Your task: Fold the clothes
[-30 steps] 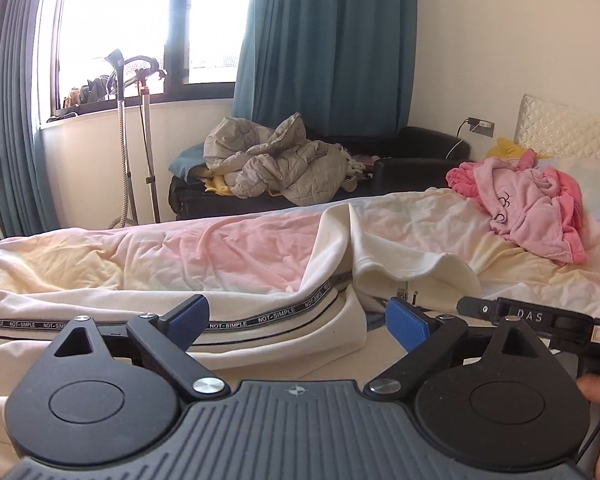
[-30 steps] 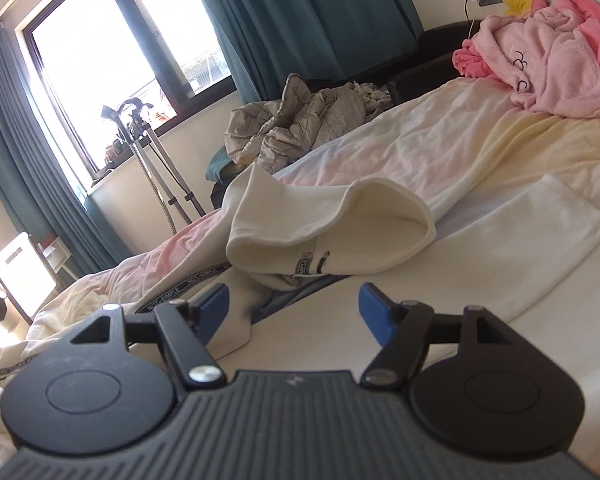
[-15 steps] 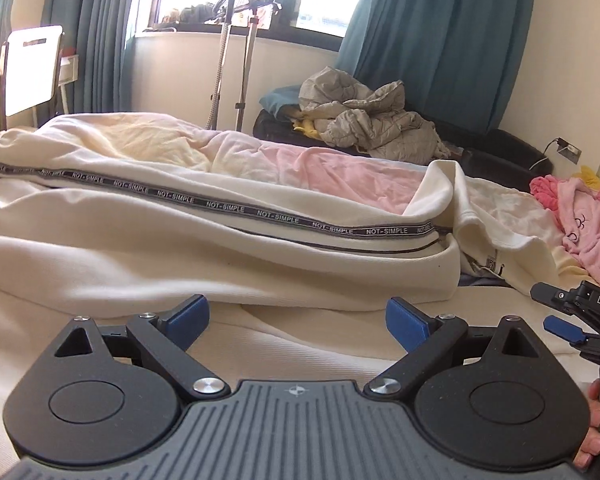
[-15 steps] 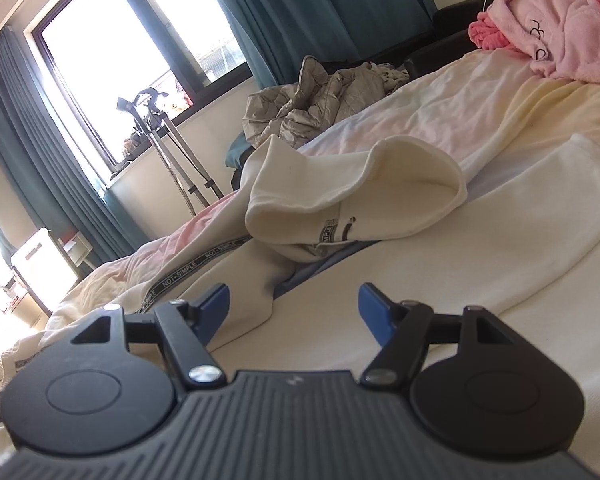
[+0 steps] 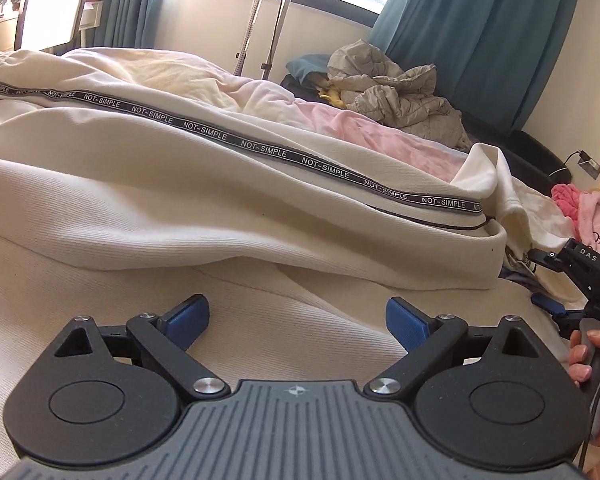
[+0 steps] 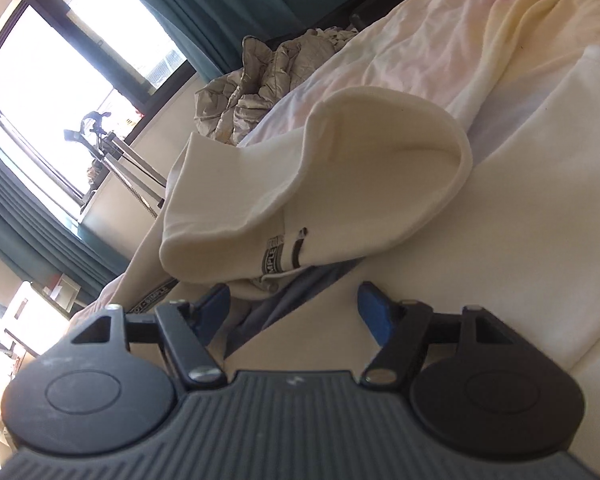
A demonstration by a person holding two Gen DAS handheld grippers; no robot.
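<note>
Cream trousers [image 5: 228,184] with a black "NOT-SIMPLE" stripe [image 5: 260,148] lie spread across the bed. My left gripper [image 5: 298,318] hovers low over the near cream cloth, open, with nothing between its blue pads. In the right wrist view the view is rolled; the trousers' folded-over cuff [image 6: 340,196] with its small label [image 6: 278,256] lies just ahead. My right gripper [image 6: 294,308] stands open close to that cuff, with only a dark grey fold [image 6: 288,300] of cloth showing between the pads. The right gripper [image 5: 568,280] and a hand [image 5: 596,356] also show at the left wrist view's right edge.
A pink garment [image 5: 588,216] lies at the bed's far right. A grey quilted jacket [image 5: 396,92] is heaped on a dark sofa [image 5: 532,152] beyond the bed. Crutches [image 5: 260,20] lean by the window, teal curtains [image 5: 480,32] hang behind, and a white chair [image 5: 56,4] stands at far left.
Both grippers have dropped closer to the trousers. The left view swung leftwards along the striped leg. The right gripper rolled and closed in on the cuff. Both stayed open.
</note>
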